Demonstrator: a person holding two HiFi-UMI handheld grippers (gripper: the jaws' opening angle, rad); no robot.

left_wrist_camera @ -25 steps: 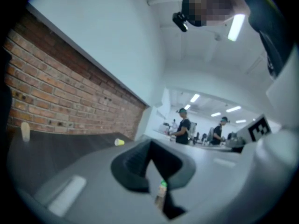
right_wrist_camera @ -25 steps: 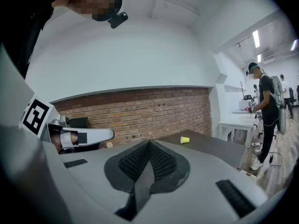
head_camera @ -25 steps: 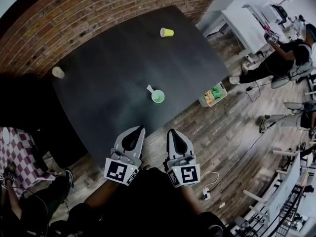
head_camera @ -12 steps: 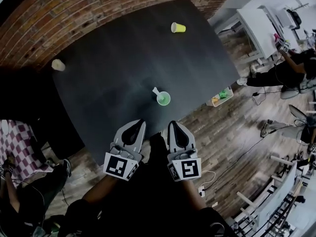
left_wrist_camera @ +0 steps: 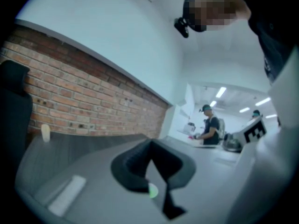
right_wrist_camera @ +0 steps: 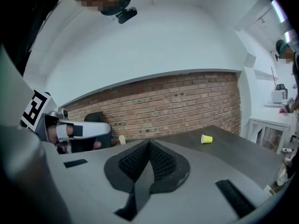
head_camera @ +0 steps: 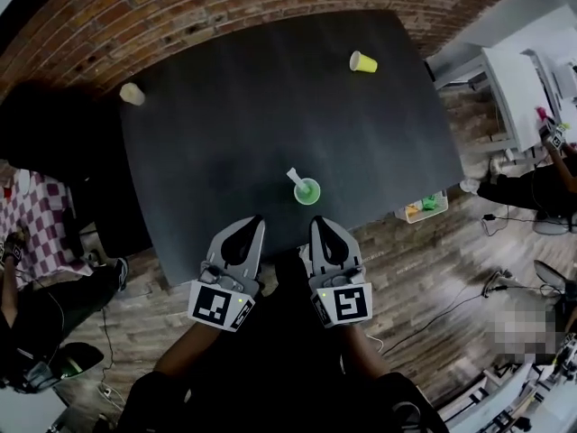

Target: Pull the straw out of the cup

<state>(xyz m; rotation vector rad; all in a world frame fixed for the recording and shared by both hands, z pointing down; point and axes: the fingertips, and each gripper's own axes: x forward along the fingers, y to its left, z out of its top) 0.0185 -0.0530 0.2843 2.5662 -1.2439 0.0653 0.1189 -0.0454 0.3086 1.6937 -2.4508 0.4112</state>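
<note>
A small green cup [head_camera: 307, 191] stands near the front edge of the black table [head_camera: 234, 115], and a white straw [head_camera: 296, 177] leans out of it to the upper left. Both grippers hover side by side at that front edge, just short of the cup. My left gripper [head_camera: 255, 226] is shut and holds nothing; a sliver of the green cup [left_wrist_camera: 152, 191] shows past the left gripper's [left_wrist_camera: 150, 143] closed jaws. My right gripper [head_camera: 317, 225] is also shut and empty, and the right gripper [right_wrist_camera: 149, 143] points along the table toward the brick wall.
A yellow cup [head_camera: 362, 61] lies on its side at the table's far right, and the same yellow cup [right_wrist_camera: 206, 138] shows in the right gripper view. A beige cup [head_camera: 132, 94] stands at the far left corner. A brick wall [head_camera: 225, 7] backs the table; white desks [head_camera: 518, 79] and people stand to the right.
Both grippers have come forward over the table's front edge, nearer to the green cup. The view has swung, so the table now sits more square. Both jaws stay shut.
</note>
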